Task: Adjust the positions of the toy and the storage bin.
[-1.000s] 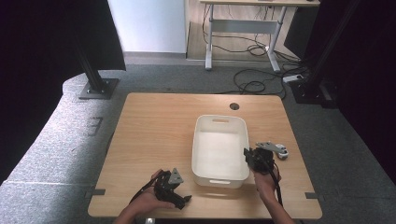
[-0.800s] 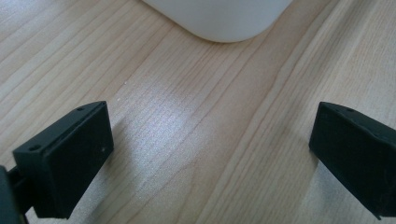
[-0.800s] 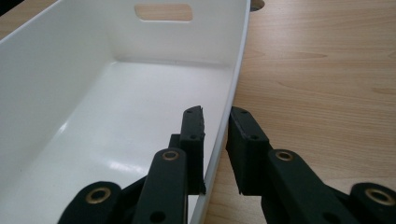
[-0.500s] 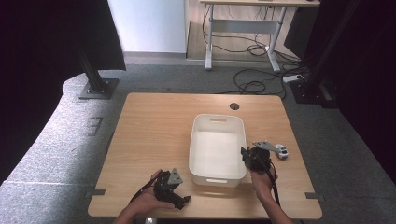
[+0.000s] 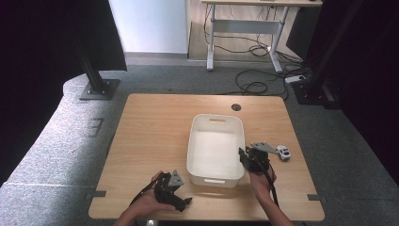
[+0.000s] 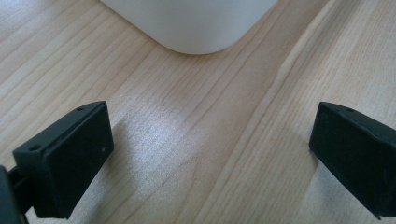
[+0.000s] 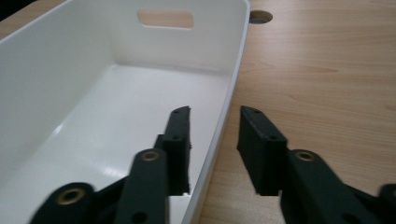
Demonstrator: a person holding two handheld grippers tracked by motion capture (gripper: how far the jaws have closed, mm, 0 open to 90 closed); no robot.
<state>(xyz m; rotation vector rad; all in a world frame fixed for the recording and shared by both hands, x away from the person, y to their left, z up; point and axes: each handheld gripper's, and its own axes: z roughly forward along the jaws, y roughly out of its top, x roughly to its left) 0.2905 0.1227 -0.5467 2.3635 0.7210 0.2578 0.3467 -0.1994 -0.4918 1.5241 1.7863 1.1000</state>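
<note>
While straddled, bin wall [image 7: 223, 122] unpinched.

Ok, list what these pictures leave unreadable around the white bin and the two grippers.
- Small toy car, high view: too small to tell its details.
- Right gripper, right gripper view: jaws straddle the white bin wall, just opened; near wall cut off by the bottom edge.
- White bin, left gripper view: cut off by the top edge.
- Left gripper, high view: jaws too small to read.
</note>
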